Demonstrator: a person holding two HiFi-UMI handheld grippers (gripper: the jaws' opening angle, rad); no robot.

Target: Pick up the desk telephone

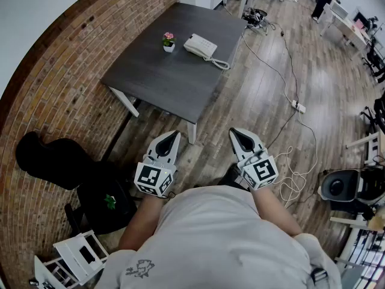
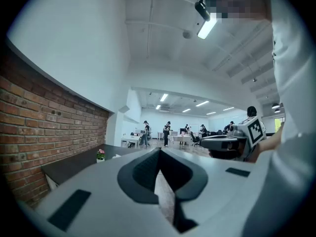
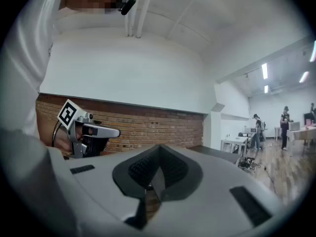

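A white desk telephone (image 1: 200, 46) with a coiled cord lies near the far right edge of a dark square table (image 1: 162, 71). Both grippers are held level close to my body, well short of the table. My left gripper (image 1: 172, 135) is shut with nothing in it, and so is my right gripper (image 1: 237, 132). In the left gripper view the shut jaws (image 2: 159, 154) point toward the table's edge (image 2: 74, 164). In the right gripper view the shut jaws (image 3: 158, 157) face a brick wall, with the left gripper (image 3: 84, 132) at the left.
A small pink flower in a white pot (image 1: 169, 42) stands left of the phone. A brick wall (image 1: 54, 95) runs along the left. Cables and a power strip (image 1: 298, 106) trail over the wooden floor at right. A black bag (image 1: 48, 158) and white stool (image 1: 81, 254) sit lower left. People stand far off.
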